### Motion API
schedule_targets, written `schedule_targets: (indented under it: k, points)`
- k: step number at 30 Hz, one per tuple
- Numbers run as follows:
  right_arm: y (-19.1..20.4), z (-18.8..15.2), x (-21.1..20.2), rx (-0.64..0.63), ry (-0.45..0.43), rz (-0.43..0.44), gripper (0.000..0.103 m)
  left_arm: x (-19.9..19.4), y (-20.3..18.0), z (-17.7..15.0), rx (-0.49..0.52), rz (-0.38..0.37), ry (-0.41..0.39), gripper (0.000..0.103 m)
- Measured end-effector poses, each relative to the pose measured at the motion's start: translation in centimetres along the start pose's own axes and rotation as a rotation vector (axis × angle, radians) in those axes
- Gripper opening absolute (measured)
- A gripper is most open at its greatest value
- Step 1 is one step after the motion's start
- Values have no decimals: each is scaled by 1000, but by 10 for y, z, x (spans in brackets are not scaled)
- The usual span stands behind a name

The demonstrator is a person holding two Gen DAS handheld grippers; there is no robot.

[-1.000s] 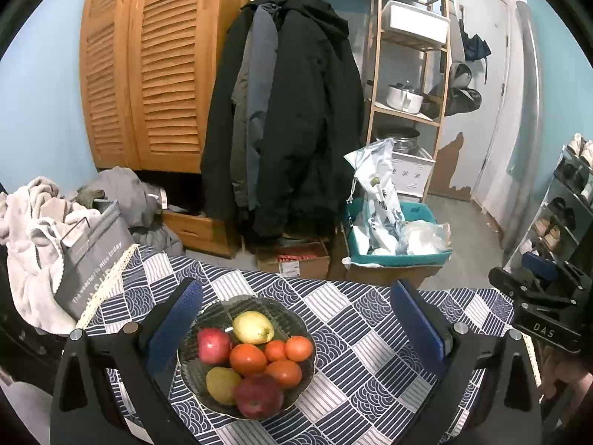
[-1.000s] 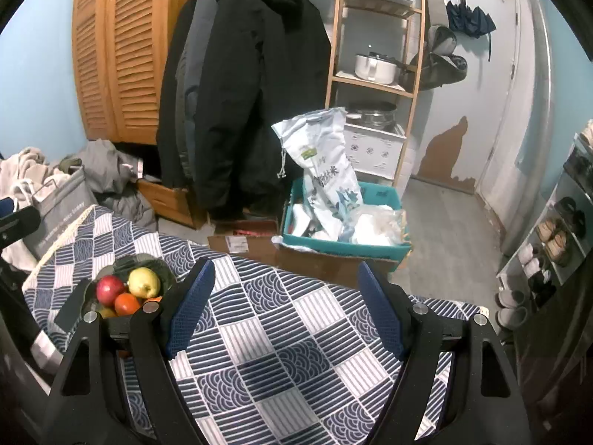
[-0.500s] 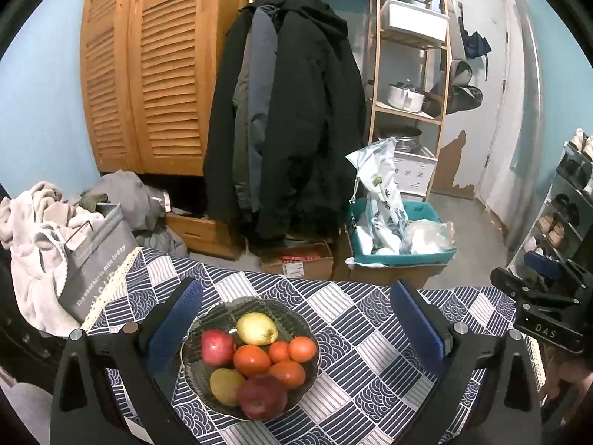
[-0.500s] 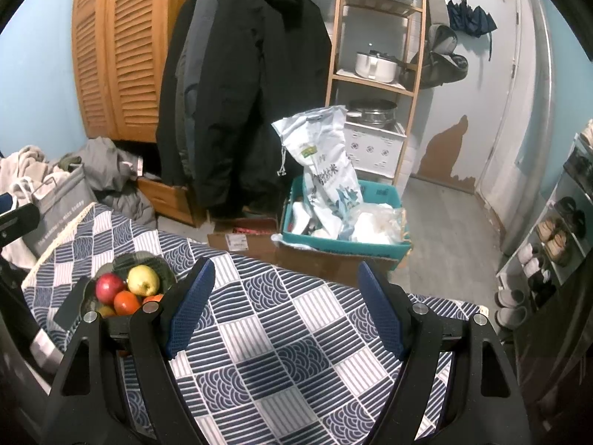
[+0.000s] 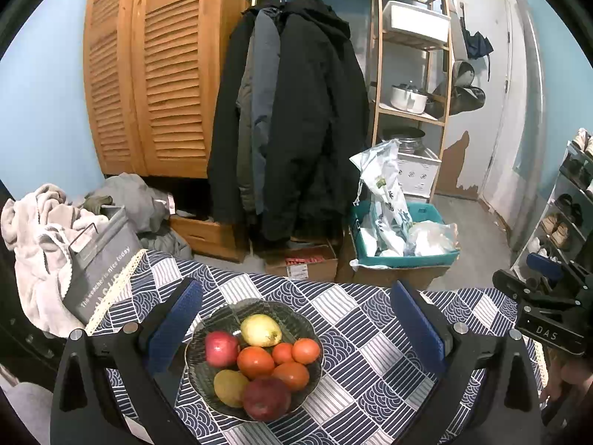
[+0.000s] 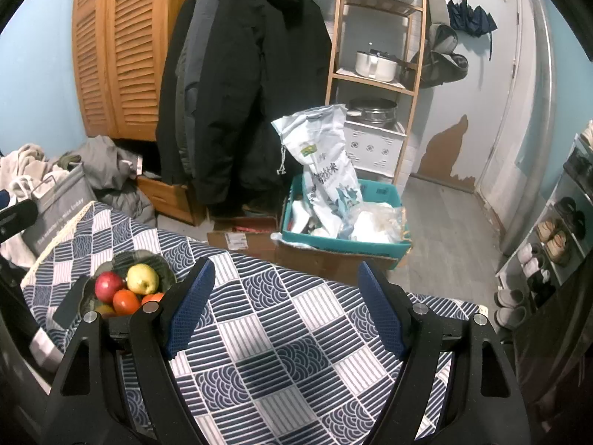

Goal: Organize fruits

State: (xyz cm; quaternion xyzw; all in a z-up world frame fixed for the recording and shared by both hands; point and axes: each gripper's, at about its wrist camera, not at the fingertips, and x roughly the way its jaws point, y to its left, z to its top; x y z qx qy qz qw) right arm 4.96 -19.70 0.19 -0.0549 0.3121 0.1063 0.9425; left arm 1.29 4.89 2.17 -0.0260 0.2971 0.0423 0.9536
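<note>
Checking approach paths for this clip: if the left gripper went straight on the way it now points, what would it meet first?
Most likely the fruit bowl: it sits between the open fingers of the left gripper, nearer the left one. The yellow fruit and orange fruits piled in it look first in line, though depth is unclear.

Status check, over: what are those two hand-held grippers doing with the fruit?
Left hand-held gripper open, above fruit bowl. Right hand-held gripper open, empty, over patterned tablecloth. Fruit untouched. Nothing in the way.
</note>
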Motion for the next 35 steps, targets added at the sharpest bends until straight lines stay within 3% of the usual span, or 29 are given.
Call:
schedule_targets:
  k: [35]
  points:
    - [1,1,0,-1,3,-1,78,-1,-2,-2,21,38,-5,102]
